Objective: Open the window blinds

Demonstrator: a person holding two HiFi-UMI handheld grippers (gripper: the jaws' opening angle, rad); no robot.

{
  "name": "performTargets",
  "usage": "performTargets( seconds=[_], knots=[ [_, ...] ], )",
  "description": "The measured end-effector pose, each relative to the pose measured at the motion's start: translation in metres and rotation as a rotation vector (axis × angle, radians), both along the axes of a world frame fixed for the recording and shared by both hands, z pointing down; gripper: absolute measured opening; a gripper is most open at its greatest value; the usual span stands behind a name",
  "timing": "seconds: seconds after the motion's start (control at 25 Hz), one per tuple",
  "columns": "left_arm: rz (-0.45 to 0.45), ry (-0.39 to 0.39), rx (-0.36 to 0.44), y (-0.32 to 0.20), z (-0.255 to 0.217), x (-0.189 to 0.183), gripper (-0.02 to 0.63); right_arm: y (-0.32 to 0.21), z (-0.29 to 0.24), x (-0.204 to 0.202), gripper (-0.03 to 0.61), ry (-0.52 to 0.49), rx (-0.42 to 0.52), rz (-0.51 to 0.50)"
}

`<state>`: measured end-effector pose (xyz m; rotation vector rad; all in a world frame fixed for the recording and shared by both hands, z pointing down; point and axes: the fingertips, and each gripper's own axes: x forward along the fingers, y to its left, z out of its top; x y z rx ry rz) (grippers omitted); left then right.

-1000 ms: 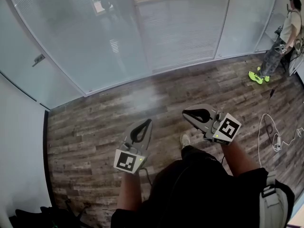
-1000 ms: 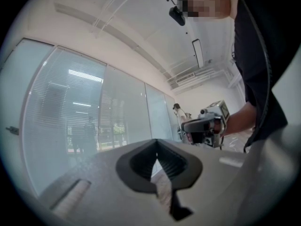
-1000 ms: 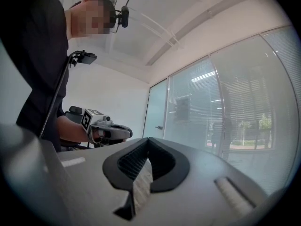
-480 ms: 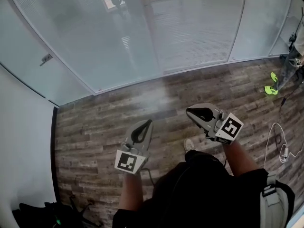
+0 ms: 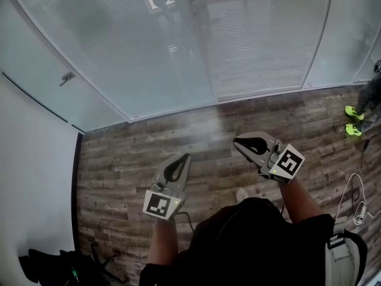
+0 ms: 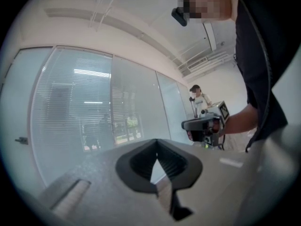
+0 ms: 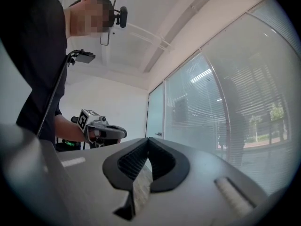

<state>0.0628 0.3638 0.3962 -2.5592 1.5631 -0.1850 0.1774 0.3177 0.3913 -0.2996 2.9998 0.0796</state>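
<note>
Glass partition panels run across the far side of the room, and behind them the window blinds [image 5: 256, 46] hang full length with their slats turned flat and closed, so only a hazy outline of outdoors comes through. By my reckoning the job has not started: nothing about the blinds has been touched, and I cannot pick out a cord, wand or knob to work them with.

Wood-plank floor [image 5: 137, 154] lies bare between the glass and the jaws, leaving the blinds ahead of both tools and well apart from them. A second person [image 5: 364, 103] in bright green shoes stands off beyond the right-hand tool.

Held level, the left gripper [image 5: 181, 158] has its jaws closed together on nothing. The right gripper [image 5: 239, 142] is likewise pinched fully closed and empty, with the blinds off to its outer side.
</note>
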Motion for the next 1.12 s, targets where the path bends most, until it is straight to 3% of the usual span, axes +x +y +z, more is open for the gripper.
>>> performTargets(
  seconds=[0.48,1.12],
  knots=[
    [-0.053,0.025,-0.002,-0.086,0.012,0.003,0.005,-0.092,0.003,0.011,0.005,0.014,-0.005,-0.026],
    [-0.133,0.025,-0.004,-0.118,0.024,0.016,0.005,-0.113,0.038,0.026,0.005,0.07,-0.033,-0.145]
  ],
)
